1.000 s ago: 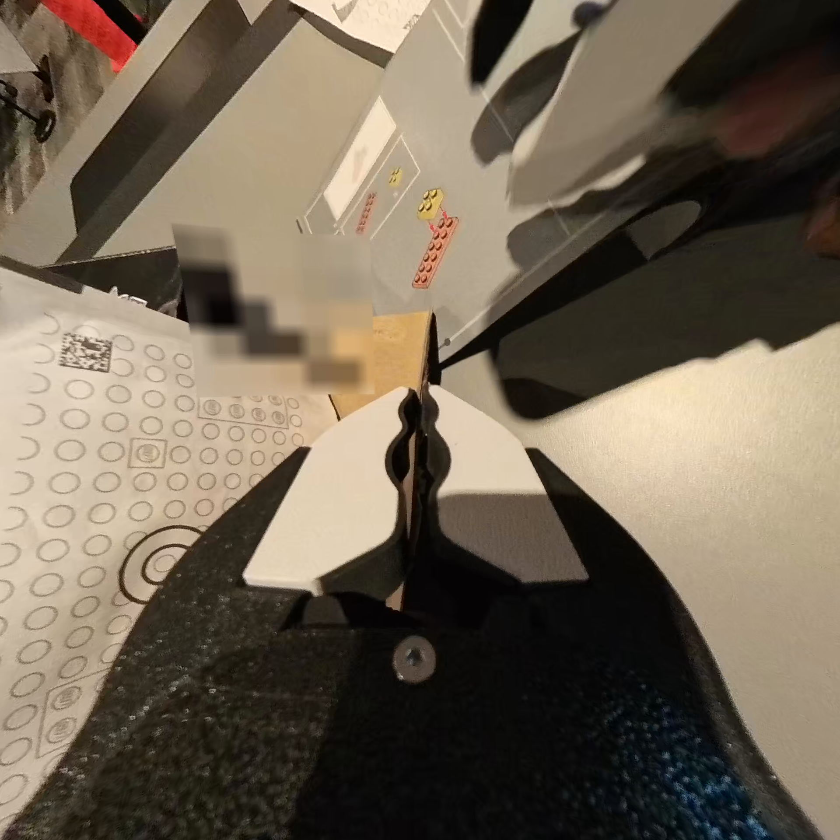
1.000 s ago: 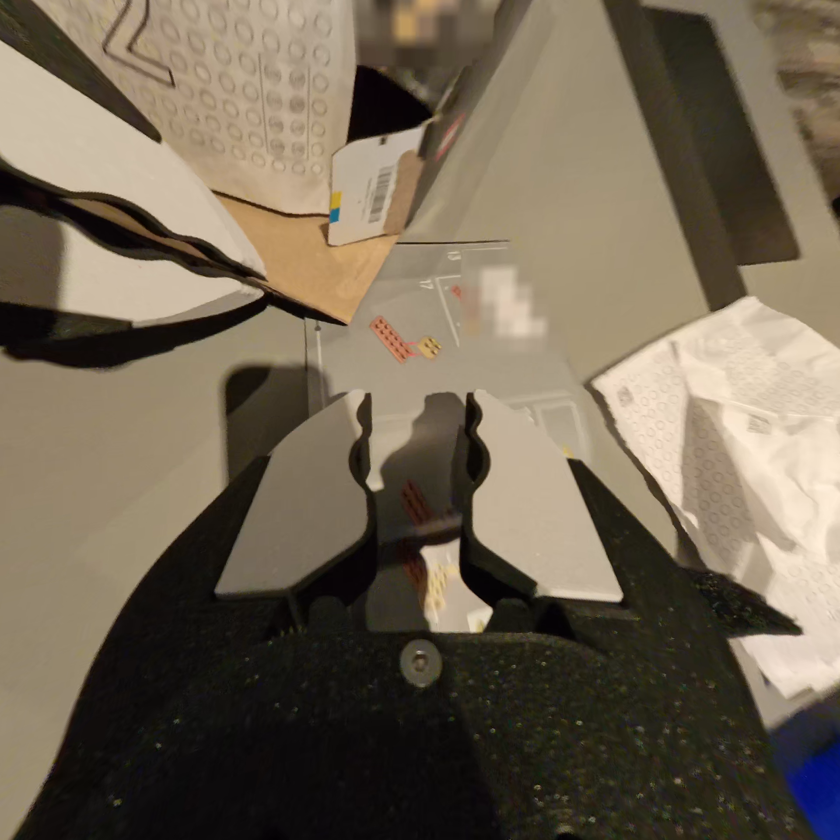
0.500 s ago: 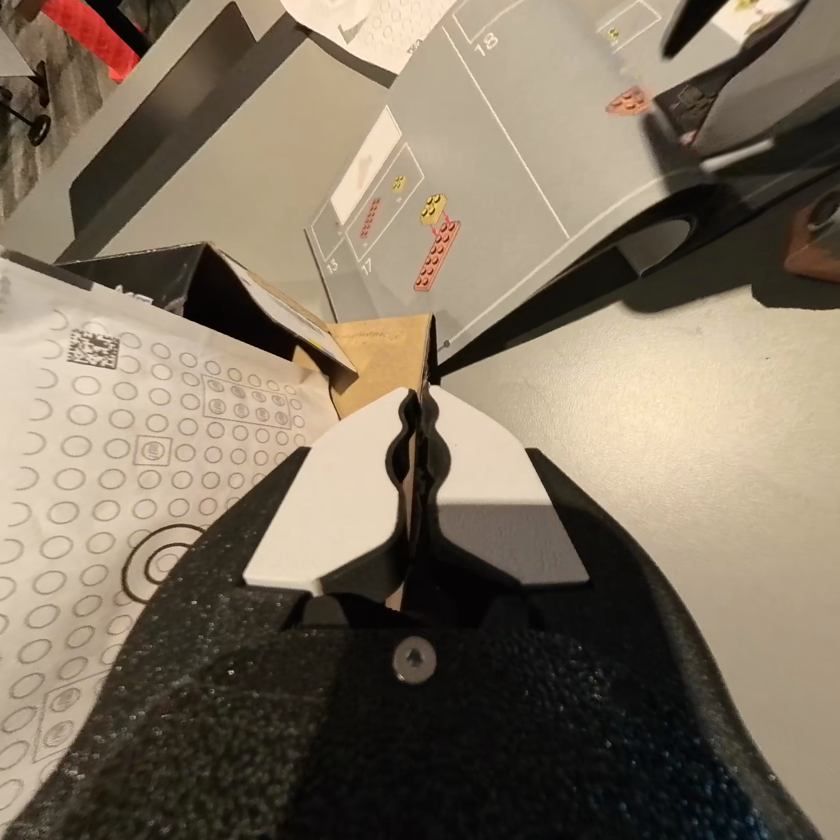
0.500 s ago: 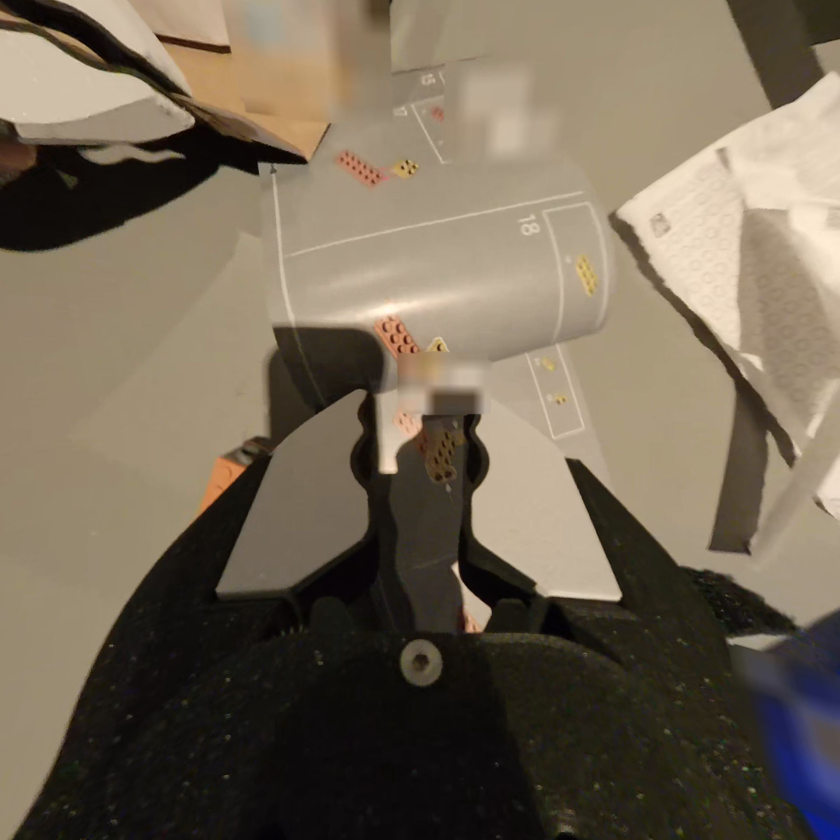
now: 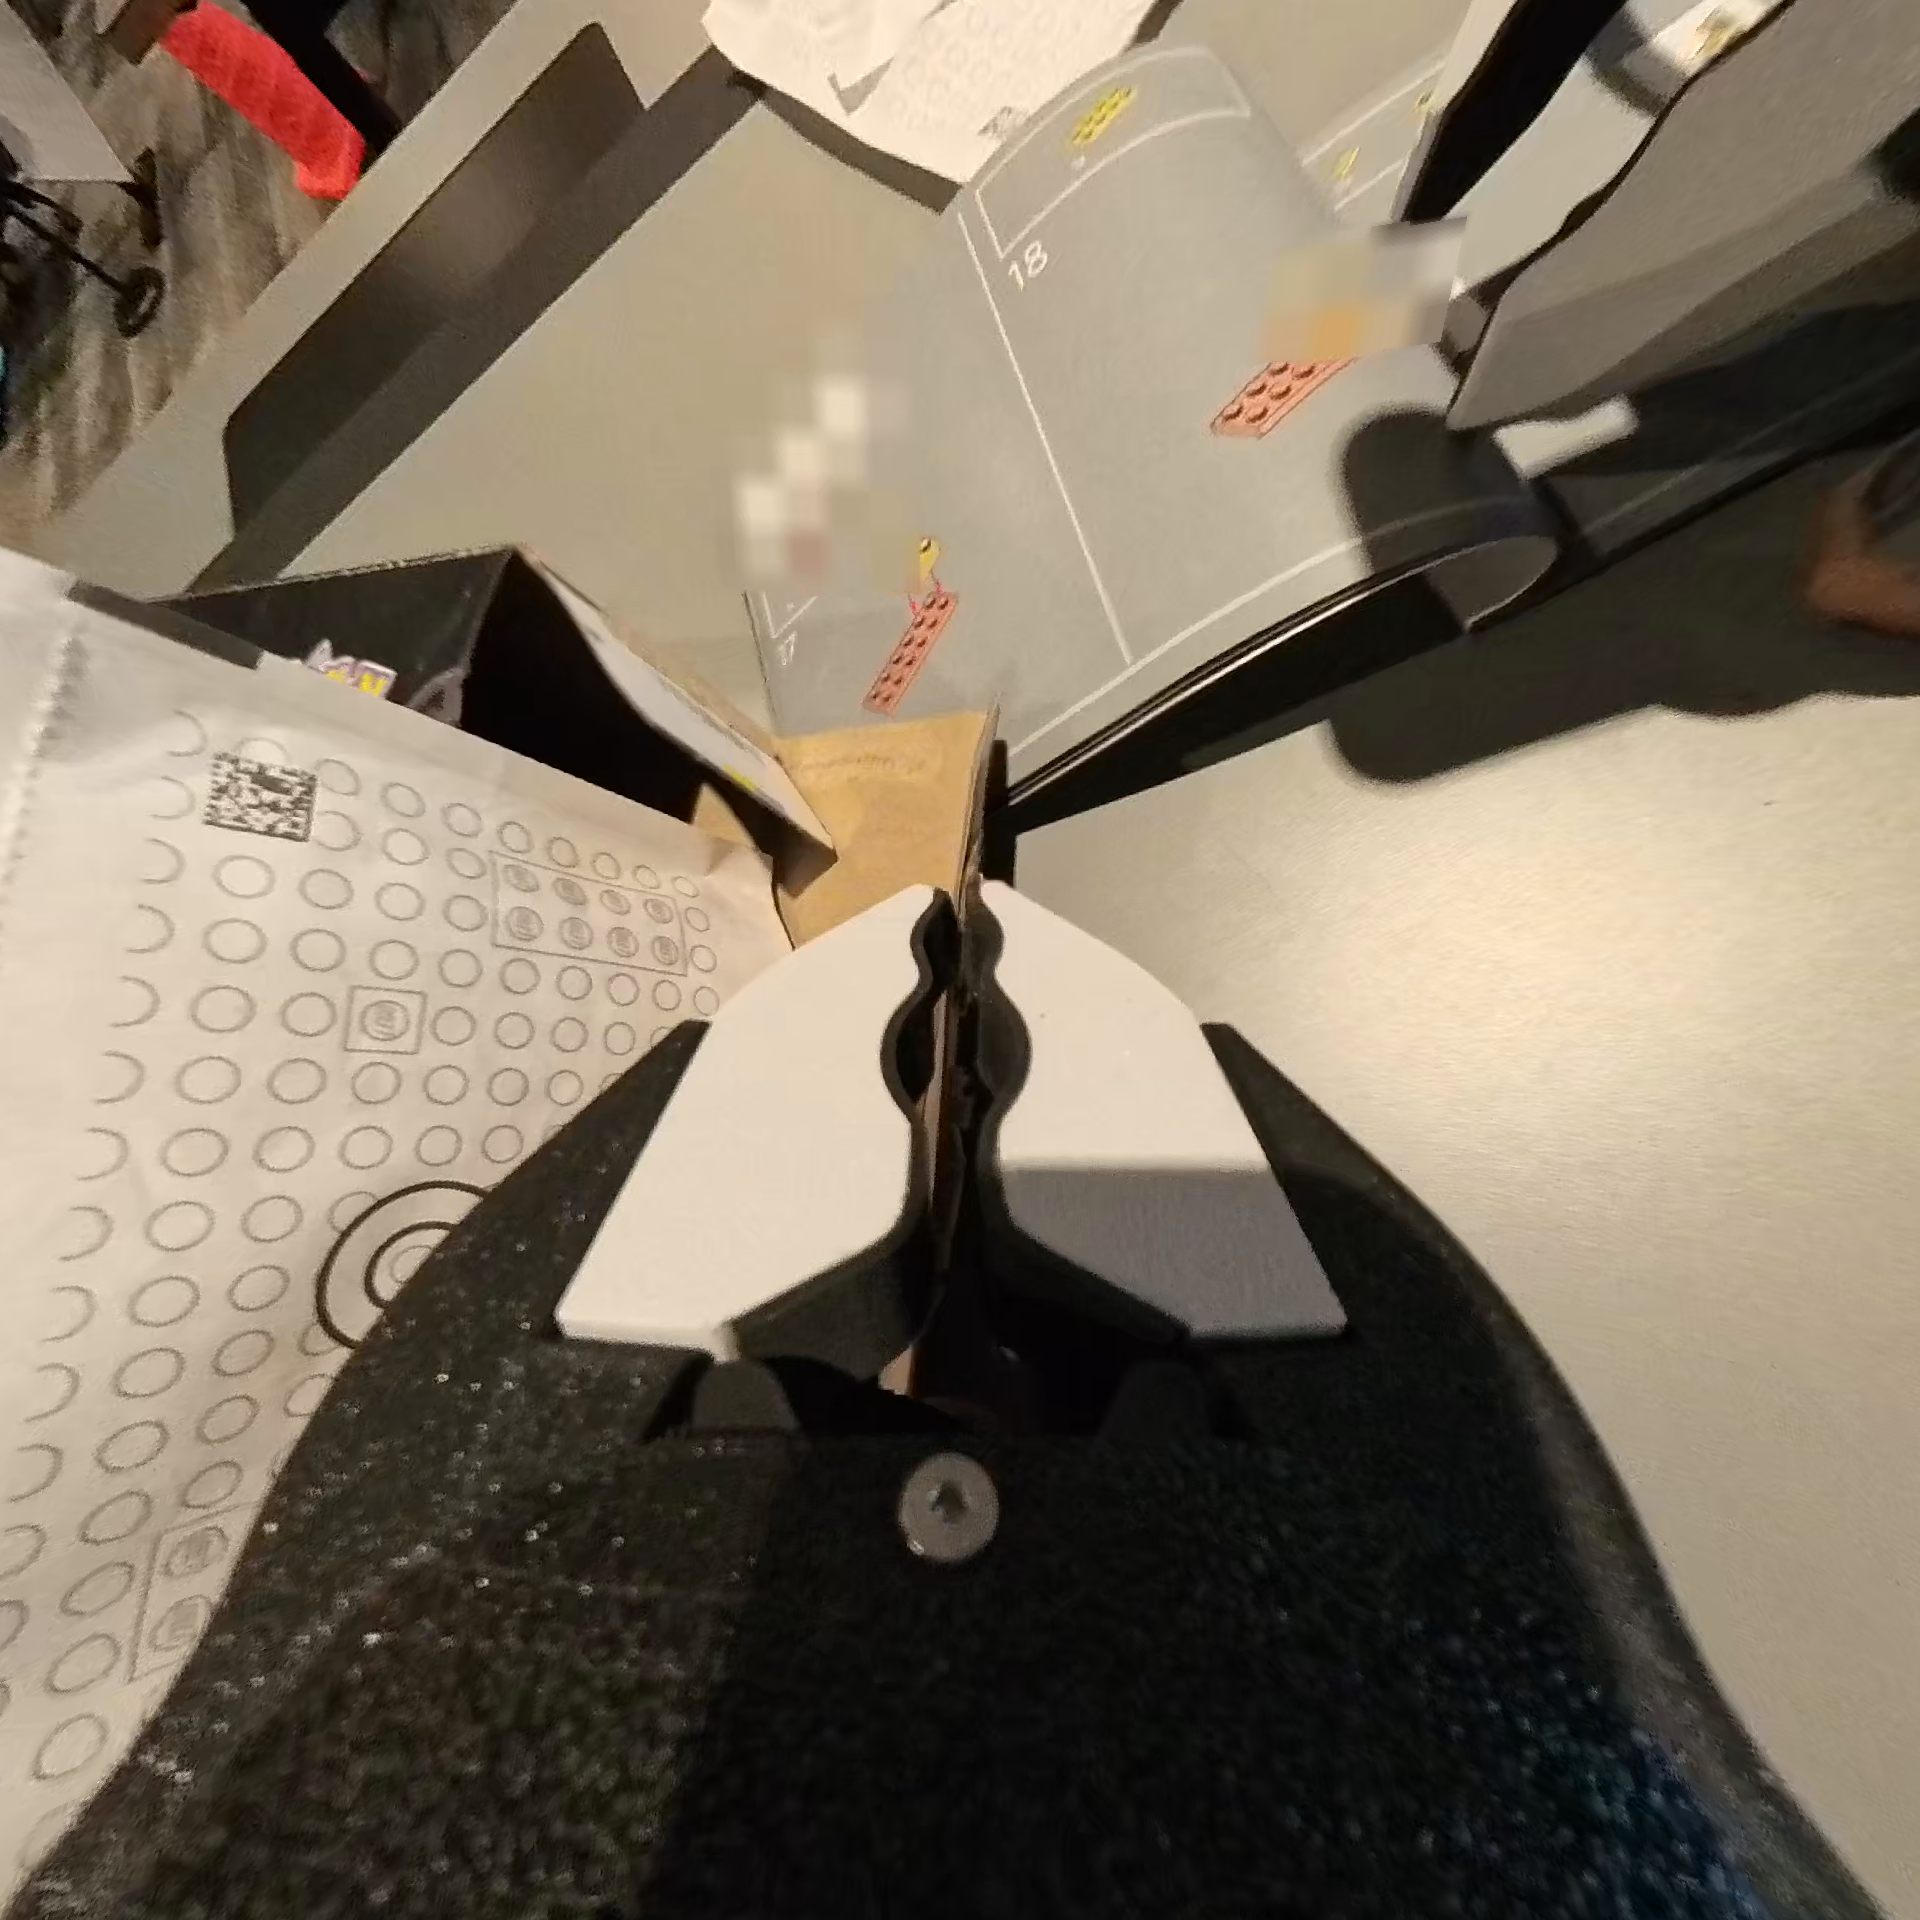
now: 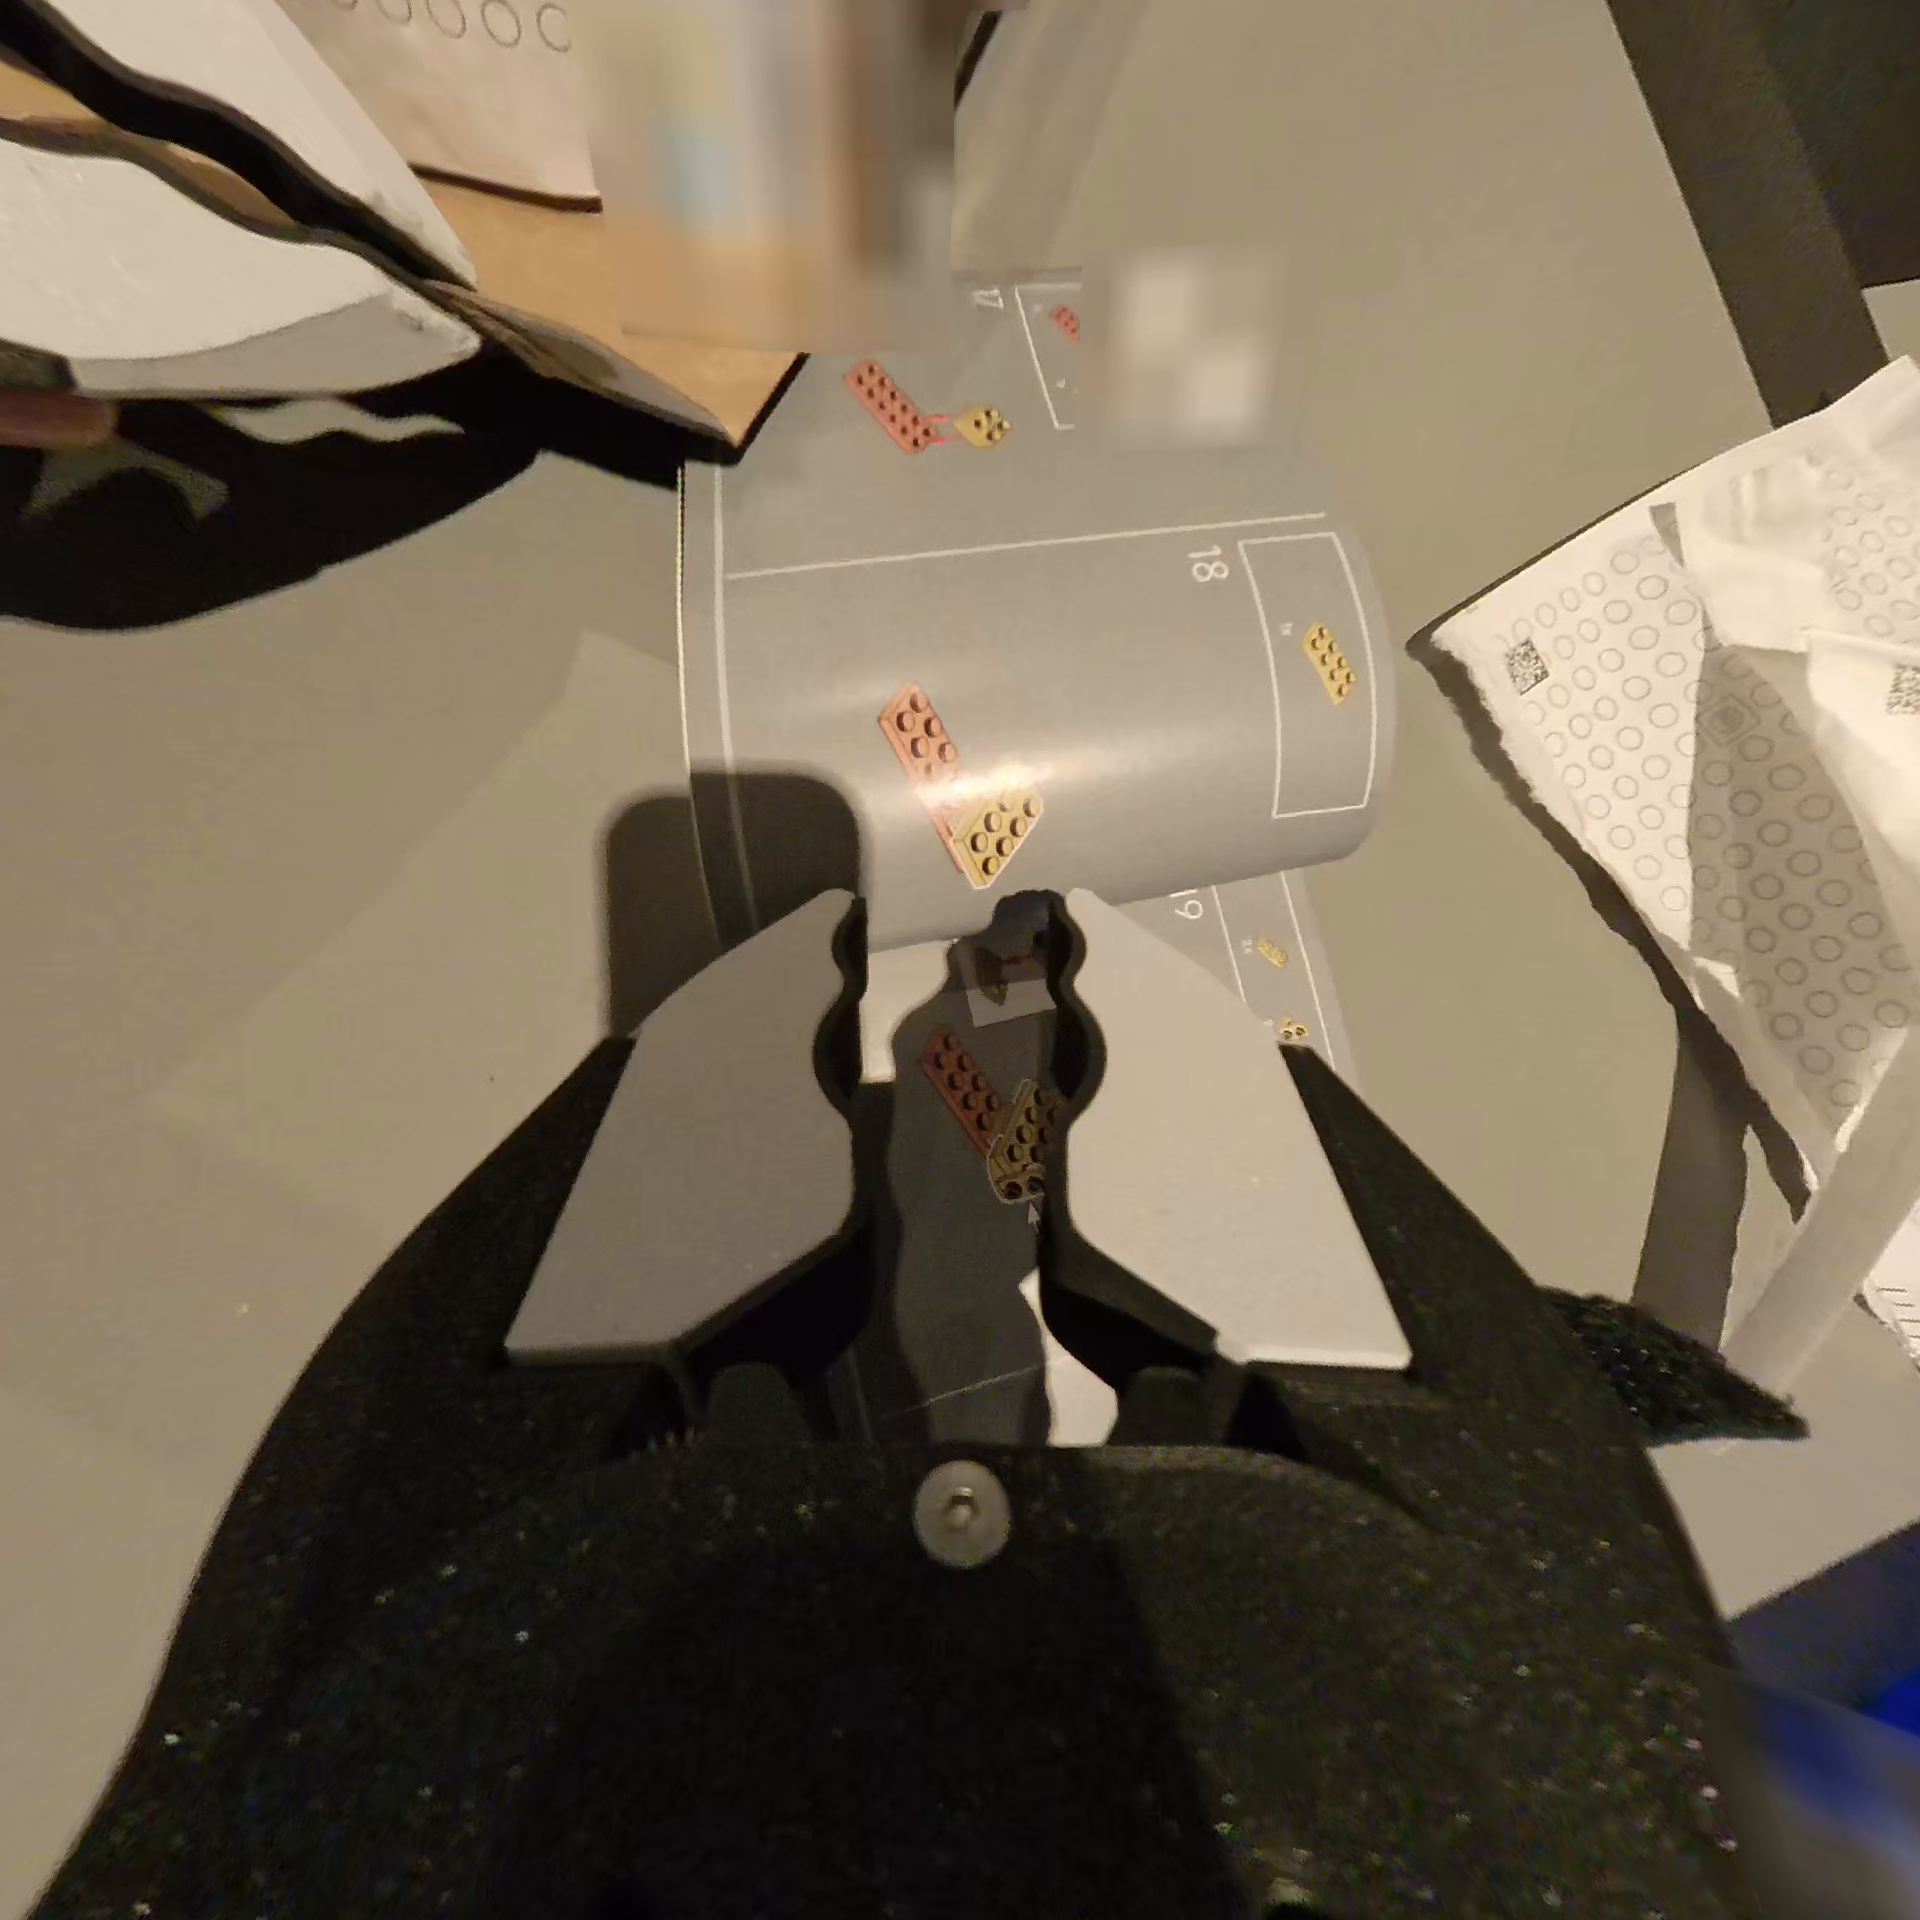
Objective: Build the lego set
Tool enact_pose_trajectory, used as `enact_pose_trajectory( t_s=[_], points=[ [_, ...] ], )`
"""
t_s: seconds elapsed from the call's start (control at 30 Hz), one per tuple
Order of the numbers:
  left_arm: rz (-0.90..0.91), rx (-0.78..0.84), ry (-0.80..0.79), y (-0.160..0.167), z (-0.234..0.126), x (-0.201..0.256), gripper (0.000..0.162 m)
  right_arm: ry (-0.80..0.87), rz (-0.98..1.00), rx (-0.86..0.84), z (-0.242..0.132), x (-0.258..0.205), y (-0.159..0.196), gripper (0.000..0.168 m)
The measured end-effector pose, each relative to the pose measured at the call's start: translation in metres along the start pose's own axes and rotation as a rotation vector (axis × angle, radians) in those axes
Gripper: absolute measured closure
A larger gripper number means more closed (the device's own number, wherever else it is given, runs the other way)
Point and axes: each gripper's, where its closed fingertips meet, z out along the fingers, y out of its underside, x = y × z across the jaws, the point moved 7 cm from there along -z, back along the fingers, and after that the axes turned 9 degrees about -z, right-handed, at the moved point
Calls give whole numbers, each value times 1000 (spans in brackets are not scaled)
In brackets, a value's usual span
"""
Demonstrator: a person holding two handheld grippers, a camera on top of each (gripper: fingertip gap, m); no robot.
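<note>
Cardboard flap [image 5: 894, 821] pinched in the left tool [image 5: 961, 914], right tool [image 6: 961, 914] spread over the curling instruction booklet [image 6: 1039, 665], bricks not yet joined.

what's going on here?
A person is working two handheld claws over a grey table. The left claw is shut on a cardboard flap of the open box. The right claw is open over the instruction booklet, whose page curls up in front of it. No loose bricks are in clear view; torn paper bags lie beside the booklet.
</note>
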Motion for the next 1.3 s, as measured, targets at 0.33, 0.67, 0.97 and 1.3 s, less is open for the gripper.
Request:
enact_pose_trajectory(
  t_s=[0.33,0.67,0.97,1.3],
  points=[
    [70,-20,-47,1,11,3,160,-5,-56,-23,0,0,-3,134],
    [87,-56,-28,4,17,6,160,1,-28,-1,-3,11,-5,130],
    [84,-60,-23,3,16,6,160,-76,7,22,13,16,-19,131],
    [115,-57,-28,1,14,7,158,-91,-23,-22,16,16,-23,131]
  ],
)
